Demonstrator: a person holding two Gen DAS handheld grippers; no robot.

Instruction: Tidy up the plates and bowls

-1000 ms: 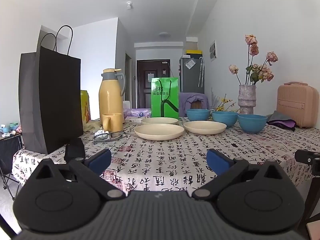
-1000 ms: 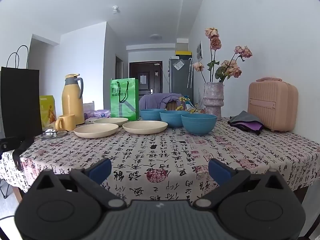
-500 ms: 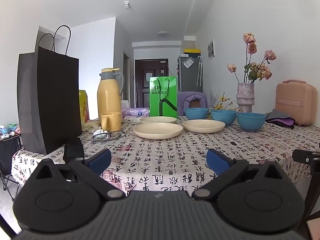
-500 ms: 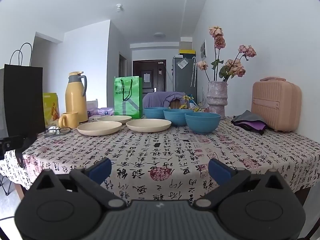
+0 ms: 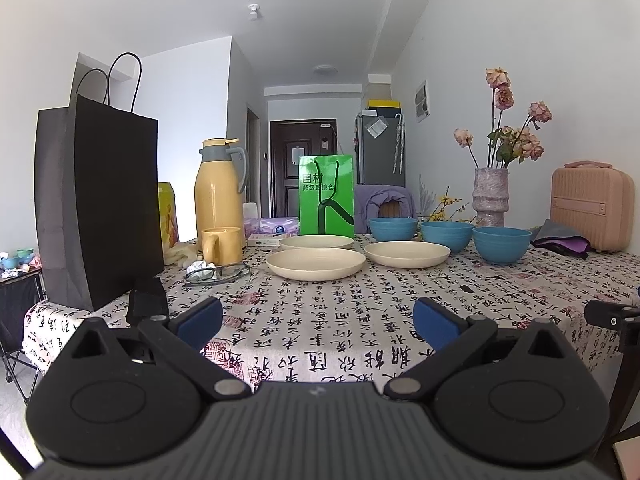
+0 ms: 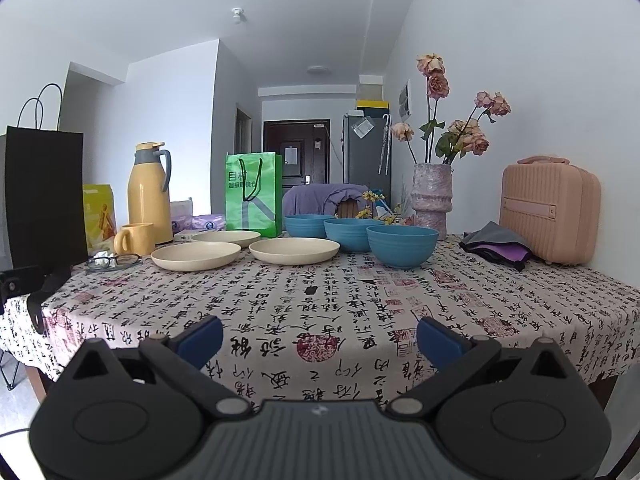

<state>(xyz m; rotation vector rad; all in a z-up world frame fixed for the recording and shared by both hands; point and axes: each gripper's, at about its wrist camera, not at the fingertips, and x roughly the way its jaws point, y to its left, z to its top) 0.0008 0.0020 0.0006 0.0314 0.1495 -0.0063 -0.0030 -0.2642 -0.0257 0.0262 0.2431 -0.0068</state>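
The left gripper [image 5: 318, 322] hangs at the near edge of the tabletop [image 5: 360, 320] with its blue-padded fingers [image 5: 200, 320] spread wide and nothing between them. The right gripper [image 6: 319, 335] is held the same way, spread and empty, over the near edge of the calligraphy-print cloth.

From the left wrist view, three cream plates lie flat at 12 o'clock, well beyond the fingers: the nearest plate [image 5: 315, 263], a second plate [image 5: 407, 253] toward 1 o'clock just beside it, and a third plate [image 5: 316, 242] behind them. Three blue bowls stand upright in a row running from 1 to 2 o'clock: the far bowl [image 5: 393, 228], the middle bowl [image 5: 447, 235] and the near bowl [image 5: 502, 243], close together; whether they touch is unclear.

At 10 o'clock stand a black paper bag [image 5: 98, 204], a yellow thermos [image 5: 218, 196] and a yellow mug [image 5: 221, 245], with eyeglasses [image 5: 218, 271] lying in front of the mug. A green bag [image 5: 327, 196] stands behind the plates. At 2 o'clock are a vase of dried roses [image 5: 491, 196] and a pink case [image 5: 591, 206].
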